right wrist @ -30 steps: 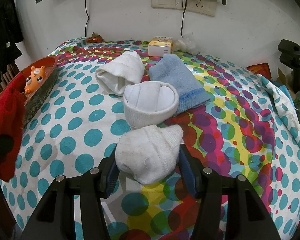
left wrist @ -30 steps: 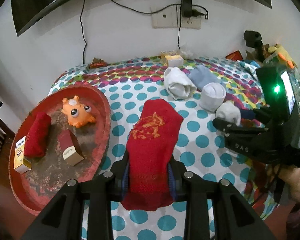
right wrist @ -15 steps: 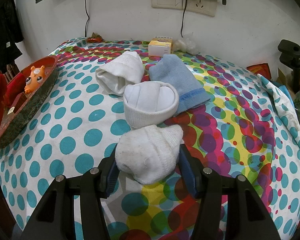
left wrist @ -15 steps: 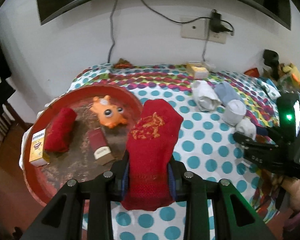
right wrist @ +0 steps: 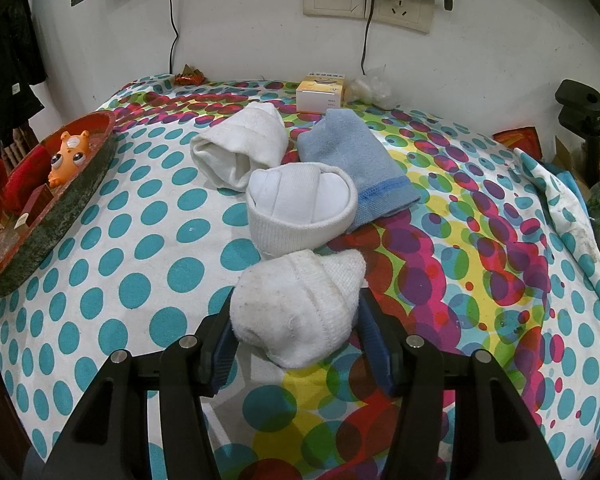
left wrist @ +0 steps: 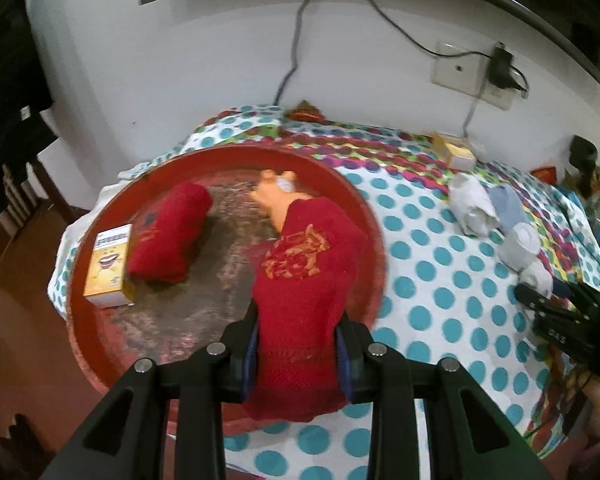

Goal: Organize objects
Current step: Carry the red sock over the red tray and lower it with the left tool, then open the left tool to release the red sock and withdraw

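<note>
Table under a polka-dot cloth (right wrist: 148, 264), teal dots at left, multicoloured dots at right and far. Round red tray (left wrist: 100, 240) at the left edge of the table, dark worn floor inside. In the tray: rolled red sock (left wrist: 168, 236) at left, yellow-and-white small carton (left wrist: 108, 268) touching its left side, orange plastic toy animal (left wrist: 278, 196) at the far side, partly hidden behind the held sock.

Left gripper (left wrist: 296, 344) above the near right part of the tray, pinching a red sock with gold embroidery (left wrist: 306, 292) by its cuff end; sock toe pointing away, covering the toy's near side and the tray floor behind it. Compared with one second ago: same sock then over the dotted cloth right of the tray, now over the tray itself; small red-and-white box, then visible on the tray floor, now out of the left view, seen only at the tray edge in the right view.

Right gripper (right wrist: 296, 340) low over the cloth at near right, fingers spread on both sides of a rolled off-white sock (right wrist: 300, 304); contact with the pads not resolvable. Position unchanged from the earlier frame. Beyond it, in line: white ribbed rolled sock (right wrist: 300, 208), light blue folded sock (right wrist: 356, 168) just right, touching; white rolled sock (right wrist: 240, 152) at far left. Small yellow-and-white box (right wrist: 320, 98) near the wall.
</note>
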The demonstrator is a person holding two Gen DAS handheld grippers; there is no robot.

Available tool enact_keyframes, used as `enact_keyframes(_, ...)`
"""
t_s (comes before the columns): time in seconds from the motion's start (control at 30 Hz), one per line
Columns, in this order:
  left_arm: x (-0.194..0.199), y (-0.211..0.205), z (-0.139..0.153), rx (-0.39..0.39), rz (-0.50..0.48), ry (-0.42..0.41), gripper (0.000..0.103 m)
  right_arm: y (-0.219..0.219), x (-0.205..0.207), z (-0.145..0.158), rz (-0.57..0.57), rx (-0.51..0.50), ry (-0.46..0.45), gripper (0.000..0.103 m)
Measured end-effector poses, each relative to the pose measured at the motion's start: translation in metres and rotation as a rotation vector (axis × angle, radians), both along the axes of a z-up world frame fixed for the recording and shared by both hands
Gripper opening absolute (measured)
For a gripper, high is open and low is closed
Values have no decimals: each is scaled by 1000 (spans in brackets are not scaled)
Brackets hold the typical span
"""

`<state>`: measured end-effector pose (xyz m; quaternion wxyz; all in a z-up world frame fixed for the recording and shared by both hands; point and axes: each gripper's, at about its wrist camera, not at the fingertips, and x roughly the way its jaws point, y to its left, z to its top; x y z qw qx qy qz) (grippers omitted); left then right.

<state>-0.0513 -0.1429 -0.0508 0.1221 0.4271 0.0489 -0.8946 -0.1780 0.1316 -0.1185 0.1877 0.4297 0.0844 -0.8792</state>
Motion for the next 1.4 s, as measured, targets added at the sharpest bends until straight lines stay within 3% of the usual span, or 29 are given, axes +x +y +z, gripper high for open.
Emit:
enact_keyframes(0.3,6,-42,-11,35,94,-14,31,0,0,0,-1,1,0,54)
enact_keyframes(0.67,6,-81,-23,17,184,-46,31,0,-1,0,-1,3,1,54)
enact_keyframes(1.1,2,-116,-48,-5,183,-130,32,1,0,0,-2,4,1,54)
enact_keyframes(1.4,1,-115,-50,-54,136,-136,33,1,-1,0,-3,7,2,56)
